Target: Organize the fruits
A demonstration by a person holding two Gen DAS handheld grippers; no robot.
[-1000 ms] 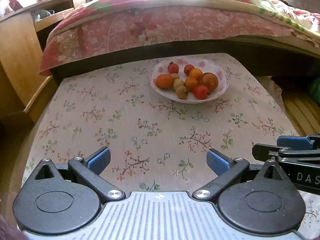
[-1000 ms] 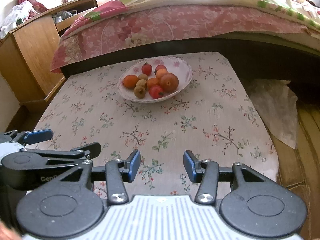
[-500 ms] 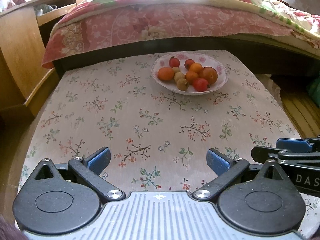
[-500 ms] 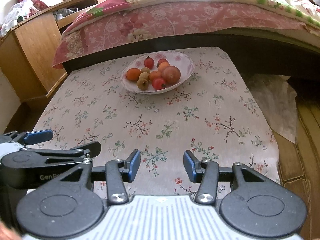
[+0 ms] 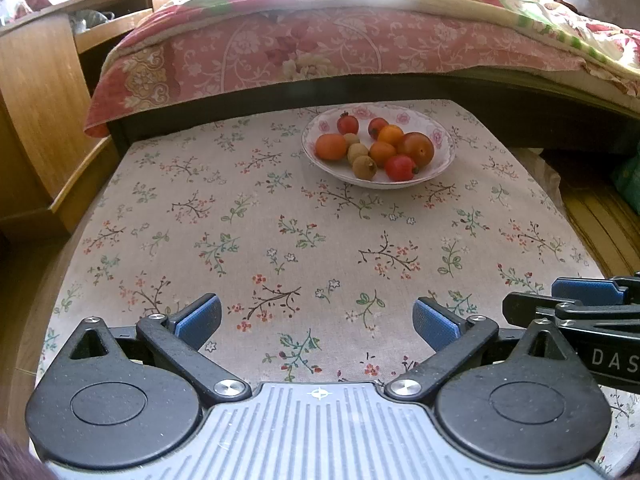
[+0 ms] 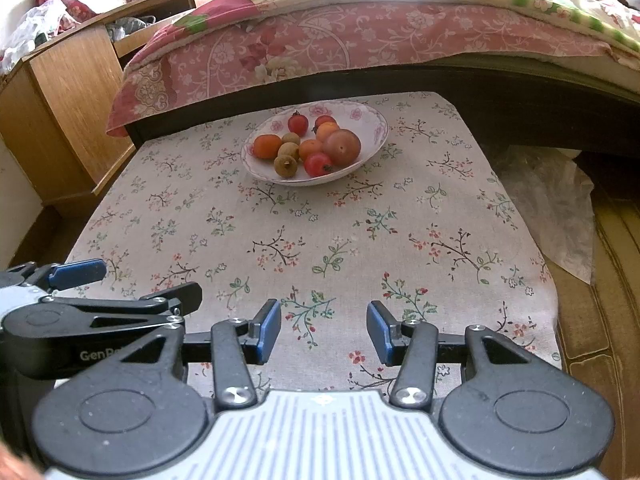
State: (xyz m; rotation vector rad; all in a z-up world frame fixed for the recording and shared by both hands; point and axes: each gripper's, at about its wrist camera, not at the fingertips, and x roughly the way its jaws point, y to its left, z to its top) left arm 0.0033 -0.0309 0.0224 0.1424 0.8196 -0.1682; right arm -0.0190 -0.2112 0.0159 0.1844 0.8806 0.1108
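**Grippers parted, fruit in bowl**

The left gripper and right gripper hover side by side over the near edge of the table, jaws spread and empty. The fruits lie heaped in a white bowl at the far side, well apart from both, before the bed.

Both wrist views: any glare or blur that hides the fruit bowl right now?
Left wrist view: glare blows out the bedding at top centre, but the bowl and fruit stay sharp. Right wrist view: the same blown-out strip at the top, the bowl clear; fisheye bends the table edges.
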